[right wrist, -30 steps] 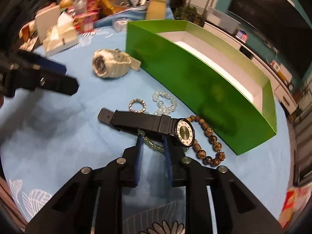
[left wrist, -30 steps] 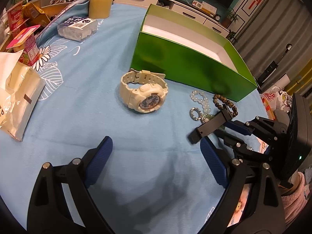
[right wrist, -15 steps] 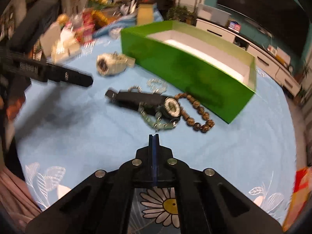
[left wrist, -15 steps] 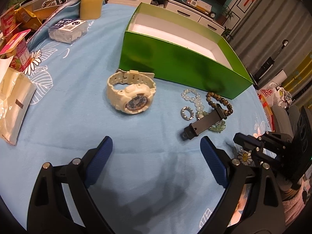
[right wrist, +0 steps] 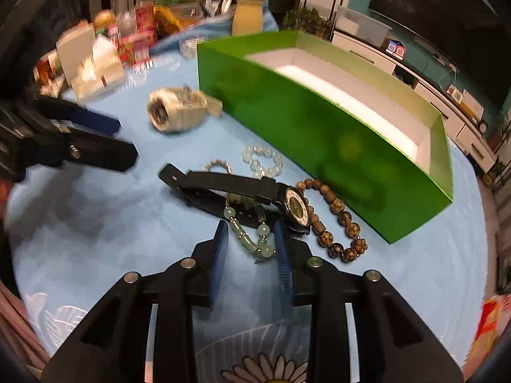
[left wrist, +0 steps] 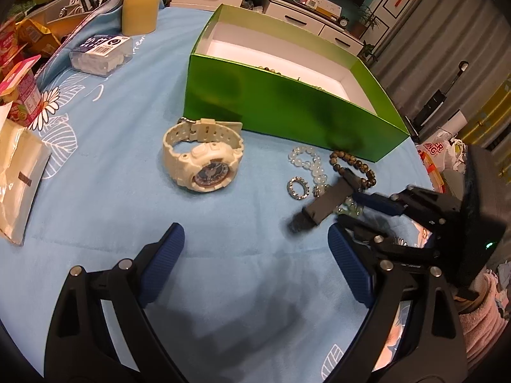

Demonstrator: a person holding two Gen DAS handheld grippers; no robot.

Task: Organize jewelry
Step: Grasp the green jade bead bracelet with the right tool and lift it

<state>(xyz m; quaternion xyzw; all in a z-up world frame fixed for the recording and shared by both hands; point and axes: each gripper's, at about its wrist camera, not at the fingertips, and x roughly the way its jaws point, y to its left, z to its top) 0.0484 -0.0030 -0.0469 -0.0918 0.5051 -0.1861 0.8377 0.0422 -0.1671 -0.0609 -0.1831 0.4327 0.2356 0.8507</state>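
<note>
A green box (left wrist: 287, 108) with a white inside stands on the blue cloth; it also shows in the right wrist view (right wrist: 335, 134). A white watch (left wrist: 201, 159) lies in front of it. A black watch (right wrist: 242, 188), a pale green bead bracelet (right wrist: 252, 236), a brown bead bracelet (right wrist: 335, 220), a clear bead bracelet (right wrist: 262, 159) and a silver ring (left wrist: 298, 188) lie together. My right gripper (right wrist: 252, 239) is open around the green bracelet, close over the black watch. My left gripper (left wrist: 255, 255) is open and empty, short of the white watch.
A clear plastic box (left wrist: 102, 54), a yellow cup (left wrist: 140, 6), snack packs (left wrist: 22, 95) and a white bag (left wrist: 19, 175) crowd the left side of the table. Drawers (left wrist: 287, 16) stand behind the table.
My right gripper was shut and drawn back half a second ago; now it is open and has moved forward over the green bracelet and black watch. The left gripper stays open.
</note>
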